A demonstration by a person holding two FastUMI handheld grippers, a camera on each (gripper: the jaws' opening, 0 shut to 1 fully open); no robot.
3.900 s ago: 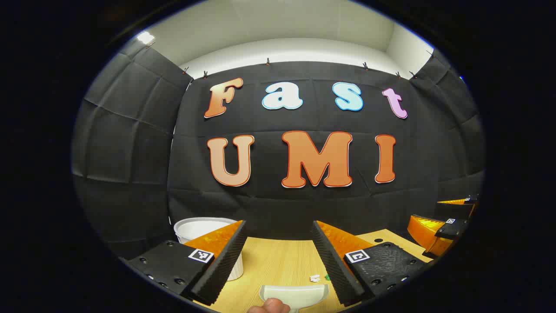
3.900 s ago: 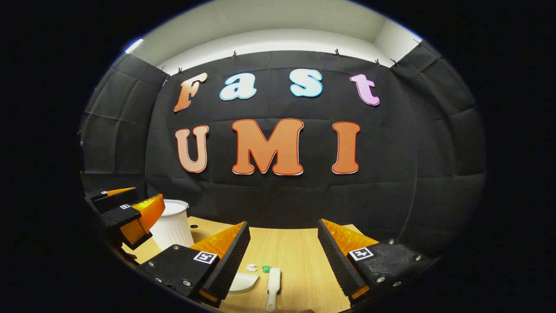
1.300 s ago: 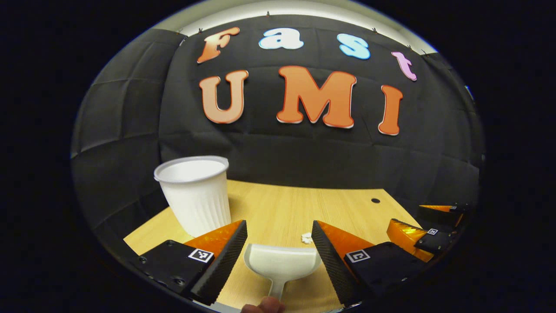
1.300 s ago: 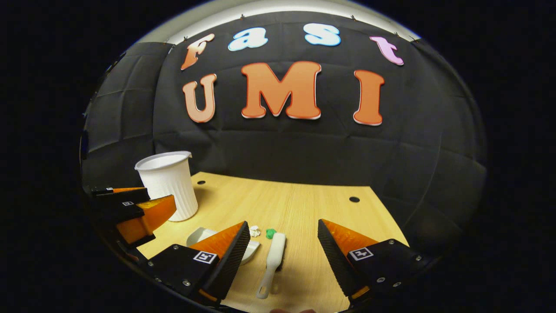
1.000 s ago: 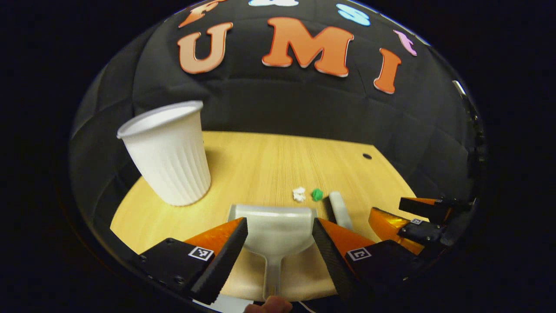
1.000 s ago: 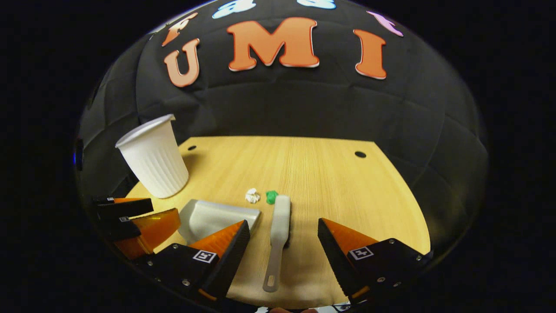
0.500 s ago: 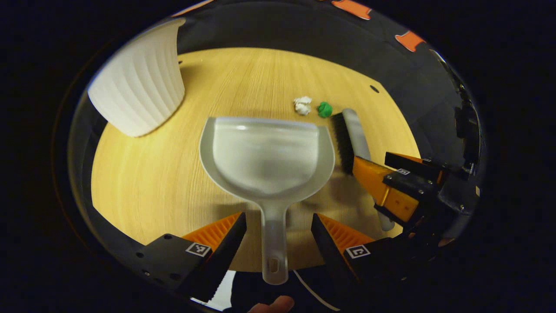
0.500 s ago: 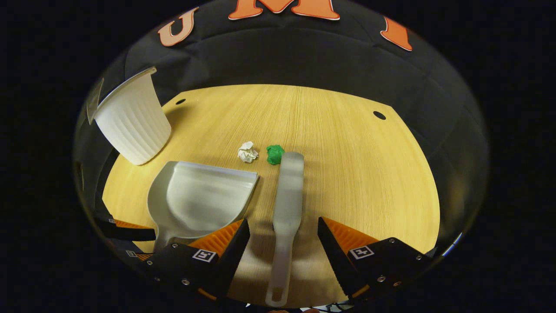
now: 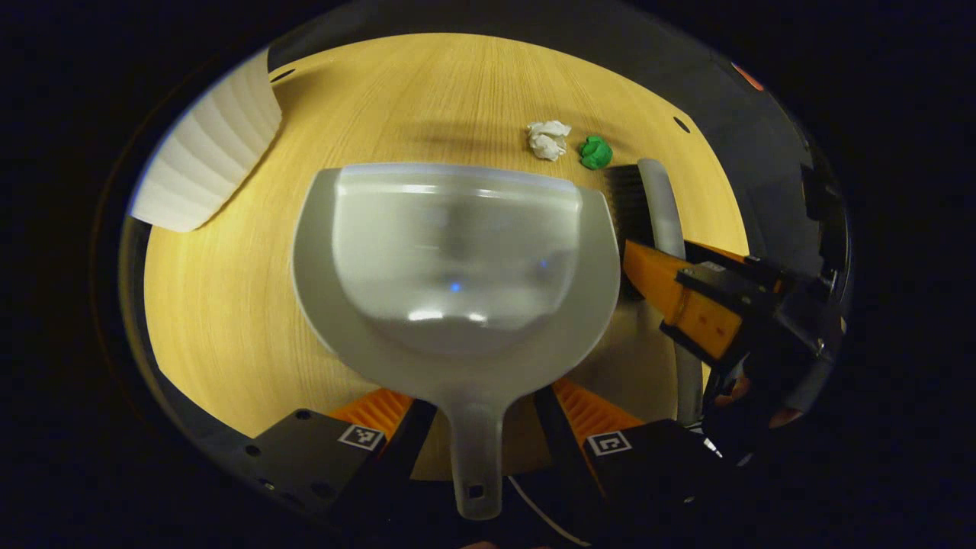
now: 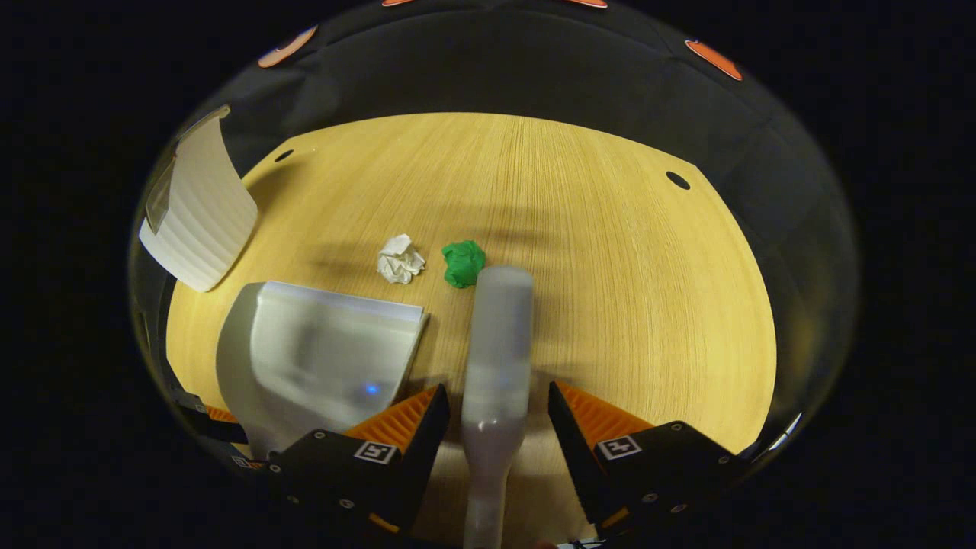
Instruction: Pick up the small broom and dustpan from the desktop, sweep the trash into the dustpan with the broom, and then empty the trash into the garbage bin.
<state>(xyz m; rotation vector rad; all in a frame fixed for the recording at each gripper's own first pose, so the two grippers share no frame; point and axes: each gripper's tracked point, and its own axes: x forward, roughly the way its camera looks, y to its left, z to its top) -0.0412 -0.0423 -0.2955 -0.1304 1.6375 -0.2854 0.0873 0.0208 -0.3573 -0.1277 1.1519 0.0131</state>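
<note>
Dustpan (image 9: 457,267) and broom (image 10: 497,343) both lying flat on the worktop (image 10: 610,267), so basically nothing picked up yet. Left tool (image 9: 476,415) down low, fingers apart on either side of the dustpan's handle, not clamped on it as far as can be told. Right tool (image 10: 496,415) same deal: fingers apart, straddling the broom's handle, a gap visible on both sides. Trash untouched too: white paper wad (image 10: 400,259) and green wad (image 10: 463,263) sitting just ahead of the broom's head, forward and a bit left of the right tool, just past the dustpan's front lip. White ribbed bin (image 10: 200,225) standing far forward-left of both tools, well apart from the wads. Still to go, by my guess: squeezing both handles, lifting, sweeping the two wads in, then tipping the dustpan into the bin. So pretty much step one of everything.
</note>
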